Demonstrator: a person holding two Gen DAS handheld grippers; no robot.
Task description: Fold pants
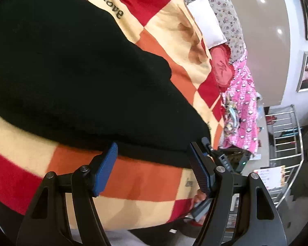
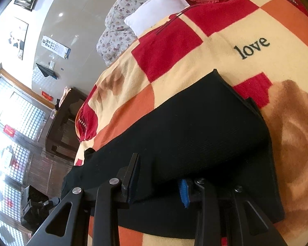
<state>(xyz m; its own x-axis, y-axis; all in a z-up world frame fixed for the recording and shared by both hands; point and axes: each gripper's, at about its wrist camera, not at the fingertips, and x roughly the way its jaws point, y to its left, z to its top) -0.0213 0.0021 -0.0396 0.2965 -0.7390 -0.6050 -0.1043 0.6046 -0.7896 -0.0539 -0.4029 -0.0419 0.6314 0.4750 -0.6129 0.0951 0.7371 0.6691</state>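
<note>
The black pants (image 2: 195,135) are lying folded on the checked blanket (image 2: 246,26), below its "love" lettering. Soft, limp knit; likely sagging unless gripped at layered edges. Left tool (image 1: 152,168) is hovering spread open; right tool (image 2: 158,184) is straddling the near edge, jaws apart.
</note>
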